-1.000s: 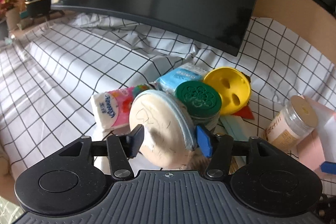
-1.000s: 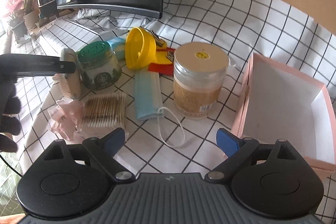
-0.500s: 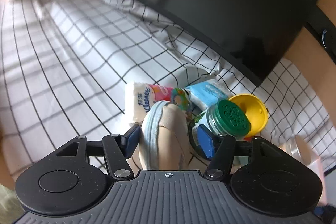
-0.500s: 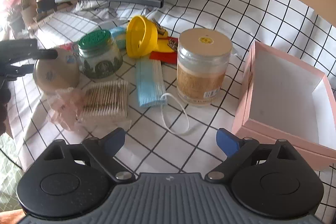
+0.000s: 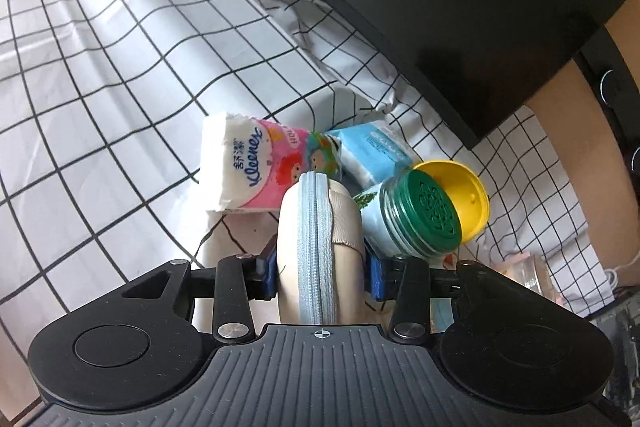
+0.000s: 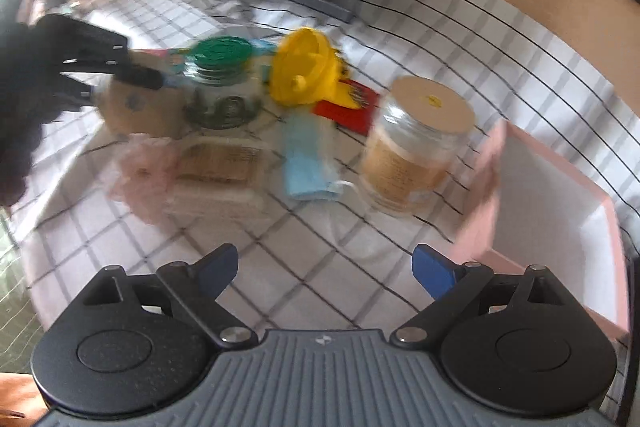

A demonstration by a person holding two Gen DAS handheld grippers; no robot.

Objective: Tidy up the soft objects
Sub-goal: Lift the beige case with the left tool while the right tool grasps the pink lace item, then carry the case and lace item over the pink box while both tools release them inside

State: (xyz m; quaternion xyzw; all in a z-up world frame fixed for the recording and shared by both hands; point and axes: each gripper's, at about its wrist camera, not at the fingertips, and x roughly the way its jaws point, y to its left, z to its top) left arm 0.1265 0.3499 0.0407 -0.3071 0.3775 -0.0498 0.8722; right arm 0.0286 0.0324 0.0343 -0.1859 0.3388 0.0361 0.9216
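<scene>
My left gripper is shut on a round beige pouch with a light blue zipper, held edge-on above the checked cloth. The pouch also shows in the right wrist view, pinched by the left gripper. Behind it lie a pink Kleenex tissue pack and a blue tissue pack. My right gripper is open and empty above the cloth, facing a blue face mask, a pink scrunchie and an open pink box.
A green-lidded jar, a yellow lid, a cotton-swab pack, a tan-lidded jar and a red card crowd the cloth. A dark monitor stands behind. The right wrist view is blurred.
The left gripper has turned and lifted the pouch so its zipper edge faces the camera. The right gripper's view has shifted and blurred with motion; it stays open.
</scene>
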